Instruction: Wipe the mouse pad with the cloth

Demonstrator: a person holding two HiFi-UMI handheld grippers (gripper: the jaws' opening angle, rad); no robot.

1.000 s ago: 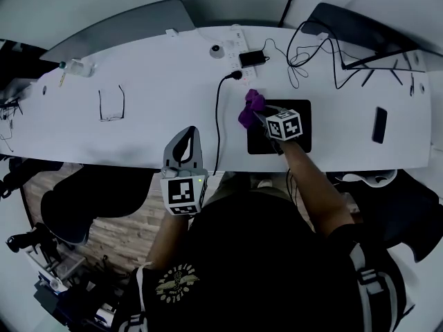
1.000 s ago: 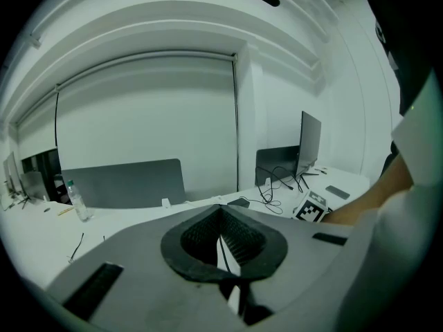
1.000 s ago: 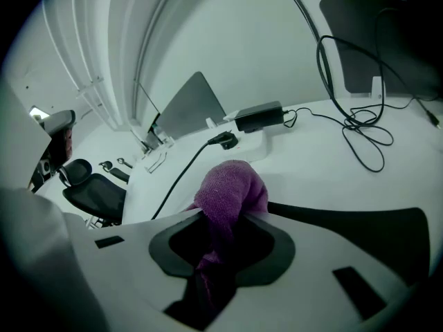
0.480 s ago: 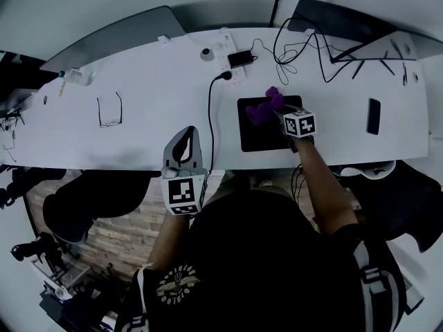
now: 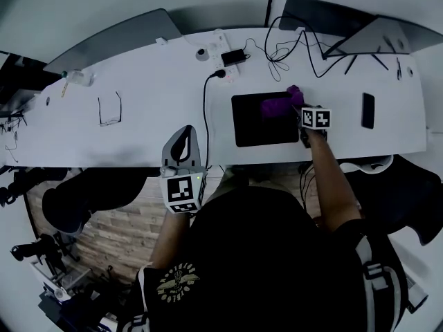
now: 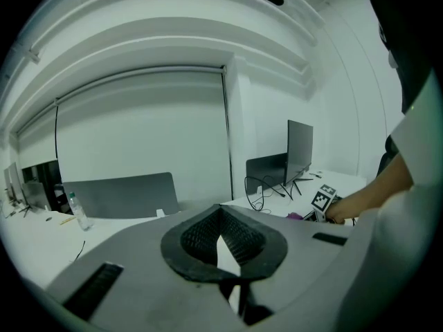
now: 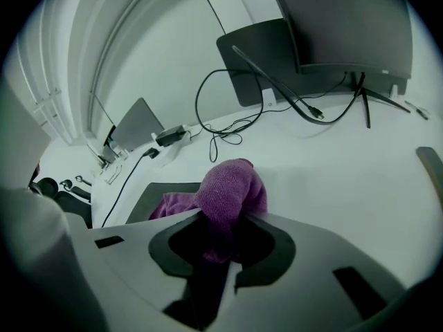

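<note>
Right hand-held gripper is clamped on the purple cloth, which rests at the far right corner of the mouse pad on the surface. Press the cloth flat and sweep in overlapping passes toward the uncovered left side. Left hand-held gripper hangs closed and empty at the near edge.

White desk carries mouse pad, glasses (far left), phone.

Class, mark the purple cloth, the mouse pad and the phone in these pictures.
purple cloth (image 7: pixel 232 185): right gripper view, bunched top.
mouse pad (image 5: pixel 252 126): head view, bare left half.
phone (image 5: pixel 368 111): head view, middle of its body.
</note>
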